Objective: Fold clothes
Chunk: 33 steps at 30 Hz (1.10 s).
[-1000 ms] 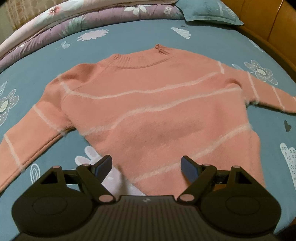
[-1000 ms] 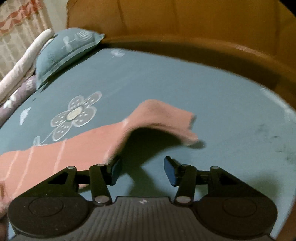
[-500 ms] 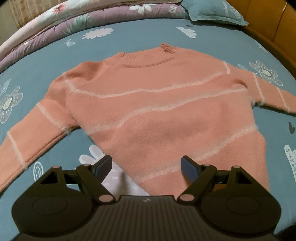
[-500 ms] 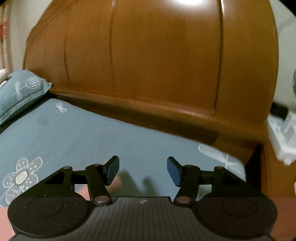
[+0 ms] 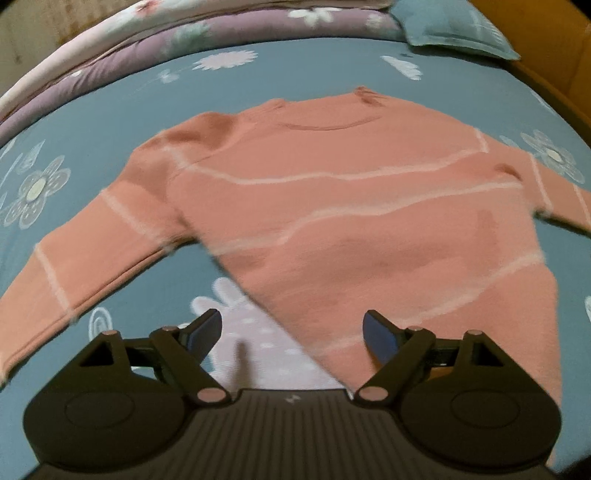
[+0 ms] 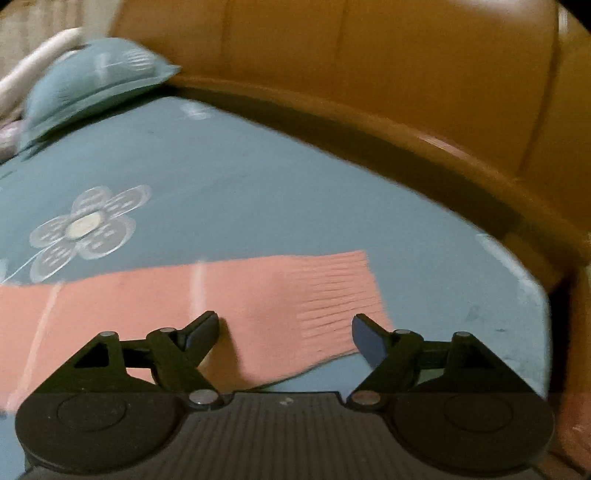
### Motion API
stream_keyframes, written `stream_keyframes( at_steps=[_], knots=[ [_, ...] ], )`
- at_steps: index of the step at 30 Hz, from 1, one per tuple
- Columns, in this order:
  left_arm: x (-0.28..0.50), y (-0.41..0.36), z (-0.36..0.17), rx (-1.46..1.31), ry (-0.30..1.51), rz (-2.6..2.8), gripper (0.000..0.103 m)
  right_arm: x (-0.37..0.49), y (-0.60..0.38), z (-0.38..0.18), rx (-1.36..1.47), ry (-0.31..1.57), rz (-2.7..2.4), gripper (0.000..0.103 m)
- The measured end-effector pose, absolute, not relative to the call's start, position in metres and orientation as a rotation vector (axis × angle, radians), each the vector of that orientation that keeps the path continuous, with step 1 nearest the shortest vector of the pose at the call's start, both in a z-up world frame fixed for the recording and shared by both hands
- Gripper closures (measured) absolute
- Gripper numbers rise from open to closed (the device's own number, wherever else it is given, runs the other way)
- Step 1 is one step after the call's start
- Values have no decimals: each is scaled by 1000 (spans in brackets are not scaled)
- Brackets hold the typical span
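Blue bedding printed with white flowers [image 5: 110, 110] fills our left wrist view, and we take the sweater [image 5: 351, 206] as our landmark. Beyond its collar lie a rolled purple quilt [image 5: 110, 66] and a blue pillow [image 5: 454, 29]. Nothing blocks our line to the garment. We hold our left gripper [image 5: 291, 332] low over the bed, pointing up the sweater's length, its fingers spread wide and holding nothing. The pink sweater lies flat with both sleeves out; its hem edge sits between our fingertips, the near corner just ahead of the right finger.

From our right wrist view, the same bedding [image 6: 258, 184] runs to a curved wooden headboard [image 6: 369, 74], with the pillow [image 6: 92, 85] at far left. We hover our right gripper [image 6: 284, 332] over the sweater's sleeve [image 6: 221, 295], fingers wide apart and empty. The ribbed cuff [image 6: 343, 295] lies flat just ahead, between the fingertips.
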State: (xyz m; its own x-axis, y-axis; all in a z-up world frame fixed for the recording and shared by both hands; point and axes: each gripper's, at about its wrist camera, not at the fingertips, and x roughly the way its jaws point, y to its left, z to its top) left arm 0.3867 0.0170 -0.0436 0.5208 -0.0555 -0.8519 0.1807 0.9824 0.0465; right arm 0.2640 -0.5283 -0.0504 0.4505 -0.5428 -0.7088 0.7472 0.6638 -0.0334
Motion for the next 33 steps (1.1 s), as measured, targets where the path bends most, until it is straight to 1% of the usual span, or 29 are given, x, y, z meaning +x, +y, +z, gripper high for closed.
stream_keyframes(
  at_steps=[2,6,9,12,13,15,16,18,22,26,27,30,33],
  knots=[
    [391,20,-43,141,1006,-127,19,271,-511,-39,301,722,-711,20],
    [400,21,-35,158,956,-121,19,318,-452,-24,232,707,-430,20],
    [404,21,-32,144,935,-131,19,360,-401,-26,214,730,-190,20],
    [403,24,-35,134,941,-131,19,401,-348,-32,131,747,-11,21],
    [402,27,-37,130,946,-127,19,406,-334,-31,108,752,36,23],
    [402,35,-40,109,959,-115,19,425,-310,-32,87,756,135,36],
    [401,40,-41,91,963,-112,19,435,-298,-33,84,758,184,39],
    [405,52,-42,45,961,-110,19,453,-278,-34,70,768,250,50],
    [424,75,-37,-16,900,-114,19,482,-251,-41,7,817,287,51],
    [455,102,-39,-64,814,-107,19,492,-242,-59,-19,887,260,50],
    [463,110,-43,-93,804,-117,19,490,-240,-61,-28,878,257,50],
    [487,132,-66,-192,815,-162,19,485,-235,-64,-46,865,250,50],
    [498,150,-92,-260,884,-161,20,486,-237,-65,-15,868,239,49]
  ],
)
